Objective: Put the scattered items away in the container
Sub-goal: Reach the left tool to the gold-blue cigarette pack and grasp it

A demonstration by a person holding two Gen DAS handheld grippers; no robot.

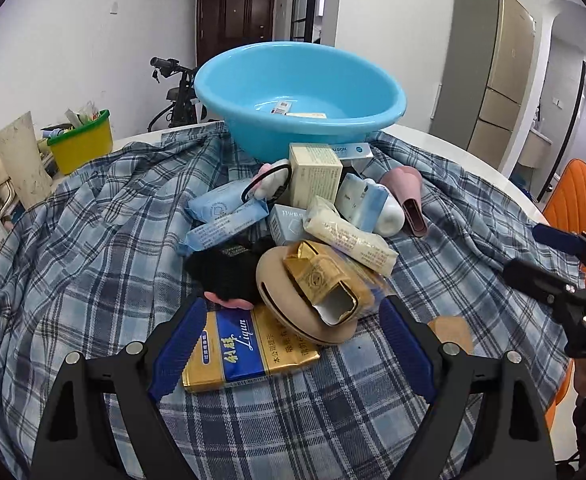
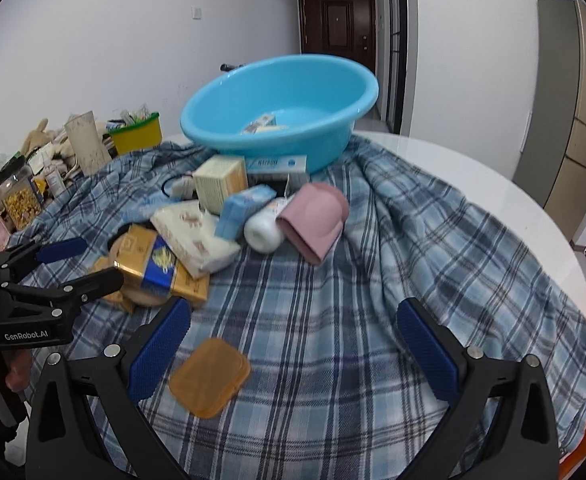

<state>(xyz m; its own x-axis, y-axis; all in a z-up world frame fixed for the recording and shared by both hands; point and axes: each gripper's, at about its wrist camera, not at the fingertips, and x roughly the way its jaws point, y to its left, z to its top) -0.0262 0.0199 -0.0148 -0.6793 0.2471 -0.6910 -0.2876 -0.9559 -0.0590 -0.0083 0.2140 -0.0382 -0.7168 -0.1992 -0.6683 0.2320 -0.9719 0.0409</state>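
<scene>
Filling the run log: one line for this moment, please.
left tongs: open, around Liqun pack | right tongs: open, by orange lid | blue basin: few items inside | pile on plaid cloth

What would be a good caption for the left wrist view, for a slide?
Open left gripper around a blue-gold packet, before a pile of clutter and a blue basin.

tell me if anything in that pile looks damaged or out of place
The gold carton lying on the tan disc is torn open at one end, its white inside showing. An amber lid lies alone on the plaid cloth, apart from the pile. Otherwise it is just clutter.
</scene>
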